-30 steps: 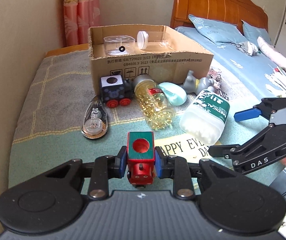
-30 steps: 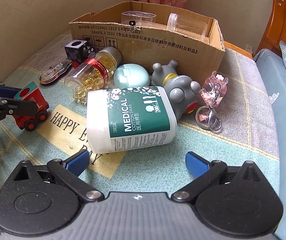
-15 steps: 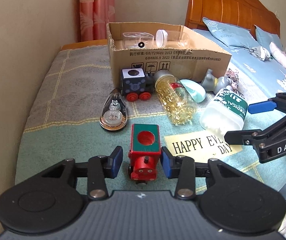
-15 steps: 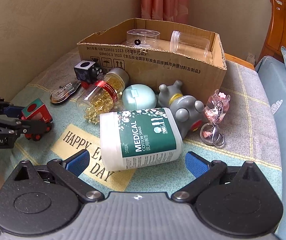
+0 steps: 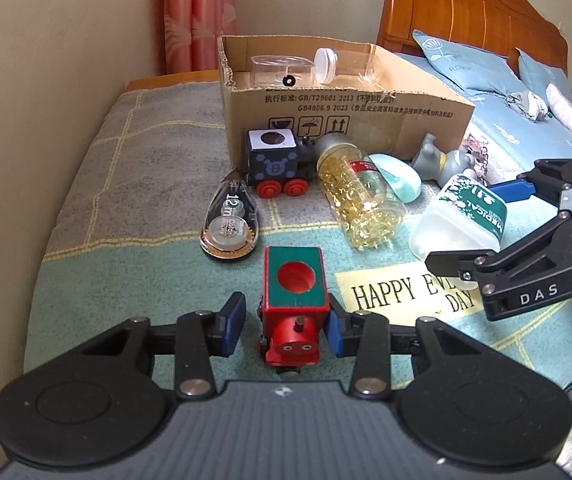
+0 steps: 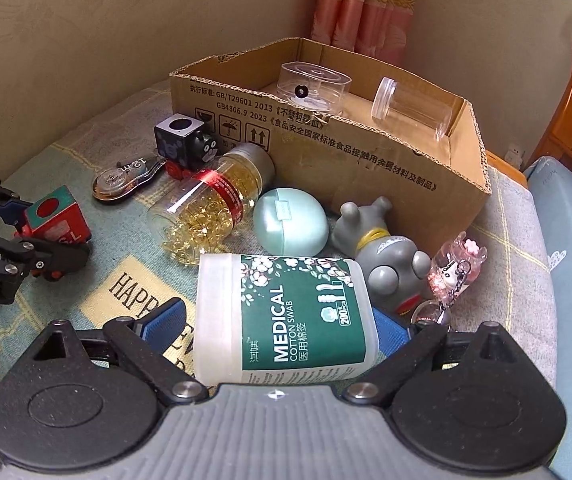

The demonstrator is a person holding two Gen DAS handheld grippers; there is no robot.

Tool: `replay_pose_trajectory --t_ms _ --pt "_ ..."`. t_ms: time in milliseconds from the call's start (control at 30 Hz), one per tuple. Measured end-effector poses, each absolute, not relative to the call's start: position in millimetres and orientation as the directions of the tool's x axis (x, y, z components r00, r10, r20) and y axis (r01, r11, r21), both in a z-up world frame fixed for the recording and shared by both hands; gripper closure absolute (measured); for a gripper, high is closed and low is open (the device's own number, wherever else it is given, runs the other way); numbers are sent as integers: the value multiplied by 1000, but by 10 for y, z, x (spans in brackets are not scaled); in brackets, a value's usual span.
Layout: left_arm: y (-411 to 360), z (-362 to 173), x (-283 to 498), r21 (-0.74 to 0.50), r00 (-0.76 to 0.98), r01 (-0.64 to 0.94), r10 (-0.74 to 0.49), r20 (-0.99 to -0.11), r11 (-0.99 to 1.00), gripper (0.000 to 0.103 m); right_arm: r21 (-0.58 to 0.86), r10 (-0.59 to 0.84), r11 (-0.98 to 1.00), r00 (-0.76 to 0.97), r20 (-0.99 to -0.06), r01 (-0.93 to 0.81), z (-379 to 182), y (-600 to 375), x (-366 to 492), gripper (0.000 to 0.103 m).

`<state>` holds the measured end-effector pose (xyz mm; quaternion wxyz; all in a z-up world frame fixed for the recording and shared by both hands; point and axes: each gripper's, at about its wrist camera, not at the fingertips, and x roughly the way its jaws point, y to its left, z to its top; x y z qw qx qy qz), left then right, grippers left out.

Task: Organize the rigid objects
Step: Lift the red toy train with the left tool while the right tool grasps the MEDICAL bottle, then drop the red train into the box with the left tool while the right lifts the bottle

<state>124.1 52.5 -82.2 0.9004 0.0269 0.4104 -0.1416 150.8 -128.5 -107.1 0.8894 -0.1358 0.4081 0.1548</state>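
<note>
A red toy train (image 5: 292, 304) with a green top stands on the blanket between the pads of my left gripper (image 5: 284, 320). There is a gap at the left pad, so the gripper is open. In the right wrist view the same train (image 6: 52, 220) sits at the far left inside the left gripper (image 6: 44, 232). A white cotton swab bottle (image 6: 286, 312) with a green label lies on its side between the fingers of my right gripper (image 6: 280, 320). Its jaws are closing, with a small gap still at the left pad. A cardboard box (image 5: 350, 120) stands behind, holding clear plastic containers (image 6: 410, 108).
In front of the box lie a black toy train (image 5: 274, 160), a correction tape (image 5: 228, 224), a bottle of yellow capsules (image 5: 360, 204), a mint egg-shaped case (image 6: 290, 222), a grey figure (image 6: 386, 248) and a pink keychain (image 6: 456, 268). A wall runs along the left; a bed lies to the right.
My left jaws have opened off the red train, which stays between them. My right gripper has moved forward around the cotton swab bottle and its jaws have narrowed.
</note>
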Motion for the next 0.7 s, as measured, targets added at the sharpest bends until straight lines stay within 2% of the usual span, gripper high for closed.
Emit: replay_pose_trajectory --t_ms 200,300,467,700 --pt "486 -799 1255 -60 618 281 -229 -752 958 62 -124 163 907 608 -777 -402 -1039 -1294 1544 14" --pt "486 -803 1261 -60 612 277 -224 -758 959 63 -123 170 901 600 -782 -416 -1027 -1299 1542 15" --pt "493 -785 1272 -66 604 287 -233 -762 956 72 -102 190 897 583 -790 -431 -1000 -1294 1544 16" --pt "462 -673 1263 -38 602 320 -234 -764 947 72 -98 214 881 575 -789 -462 -898 -1288 1492 16"
